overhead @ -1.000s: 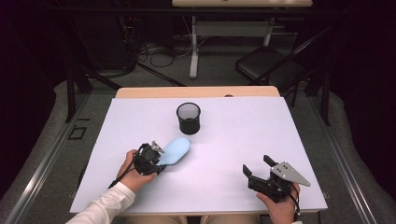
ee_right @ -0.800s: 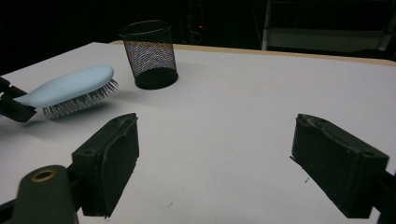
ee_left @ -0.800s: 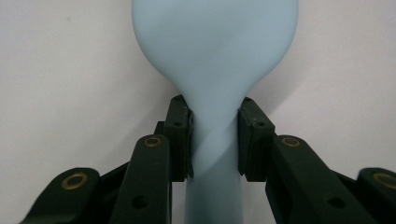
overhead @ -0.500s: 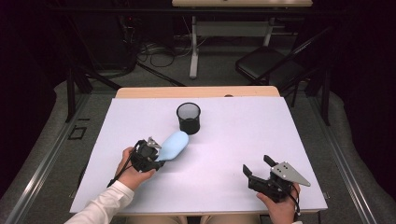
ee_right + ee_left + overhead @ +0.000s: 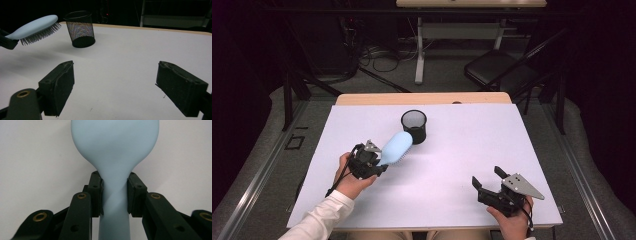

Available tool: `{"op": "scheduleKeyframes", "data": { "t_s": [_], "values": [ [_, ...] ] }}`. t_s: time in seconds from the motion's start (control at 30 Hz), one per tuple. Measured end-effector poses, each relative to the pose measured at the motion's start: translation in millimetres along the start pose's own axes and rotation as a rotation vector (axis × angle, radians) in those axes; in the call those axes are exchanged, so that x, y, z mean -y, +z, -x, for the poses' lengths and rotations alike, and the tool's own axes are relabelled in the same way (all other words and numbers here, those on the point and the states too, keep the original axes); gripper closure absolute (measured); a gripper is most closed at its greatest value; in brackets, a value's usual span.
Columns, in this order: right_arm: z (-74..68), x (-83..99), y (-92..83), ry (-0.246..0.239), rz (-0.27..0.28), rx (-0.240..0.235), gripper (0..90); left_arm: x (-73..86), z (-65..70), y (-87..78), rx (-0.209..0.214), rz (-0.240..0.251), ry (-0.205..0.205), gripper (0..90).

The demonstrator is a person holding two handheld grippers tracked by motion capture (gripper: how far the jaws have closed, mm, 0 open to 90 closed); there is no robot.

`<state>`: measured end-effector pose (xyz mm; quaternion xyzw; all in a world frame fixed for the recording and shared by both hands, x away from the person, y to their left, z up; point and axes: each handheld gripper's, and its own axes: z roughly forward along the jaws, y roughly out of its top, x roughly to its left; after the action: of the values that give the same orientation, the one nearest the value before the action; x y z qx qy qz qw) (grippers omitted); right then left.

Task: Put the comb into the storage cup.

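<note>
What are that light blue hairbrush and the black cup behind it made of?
The hairbrush looks like moulded plastic: its smooth, matte blue back has no seams, and its bristles are dark and thin. The cup seems to be black wire mesh, probably metal, since the table shows through its wall.

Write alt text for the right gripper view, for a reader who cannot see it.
A pale blue hairbrush hangs above the white table, bristles down, its head tilted up toward a black mesh cup; the left gripper holds its handle at the left edge. In front, the right gripper stands open with nothing between its jaws.
</note>
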<state>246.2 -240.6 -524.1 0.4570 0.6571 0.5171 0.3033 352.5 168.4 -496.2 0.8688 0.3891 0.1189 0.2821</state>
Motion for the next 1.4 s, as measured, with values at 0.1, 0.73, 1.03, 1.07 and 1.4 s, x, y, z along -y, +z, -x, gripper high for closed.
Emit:
{"op": "scheduleKeyframes", "data": {
  "t_s": [0.1,0.73,1.03,1.07,1.4],
  "values": [
    [0.1,0.0,-0.1,-0.001,0.001,0.0,14.4,-2.3,-1.3,-3.8,-0.004,0.021,-0.008,69.7],
    [0.1,0.0,-0.1,0.0,0.002,0.0,14.4,-19.2,-5.7,-22.2,-0.023,0.133,-0.034,69.7],
    [0.1,0.1,0.4,-0.003,-0.001,0.0,14.4,-24.6,-7.0,-29.7,-0.03,0.188,-0.044,69.7],
    [0.0,0.1,0.3,-0.002,-0.001,-0.001,14.4,-25.3,-6.8,-30.3,-0.031,0.194,-0.043,69.7],
    [0.0,0.3,0.7,-0.002,0.001,-0.002,14.4,-32.1,-3.8,-34.5,-0.042,0.248,-0.043,69.7]
  ]
}}
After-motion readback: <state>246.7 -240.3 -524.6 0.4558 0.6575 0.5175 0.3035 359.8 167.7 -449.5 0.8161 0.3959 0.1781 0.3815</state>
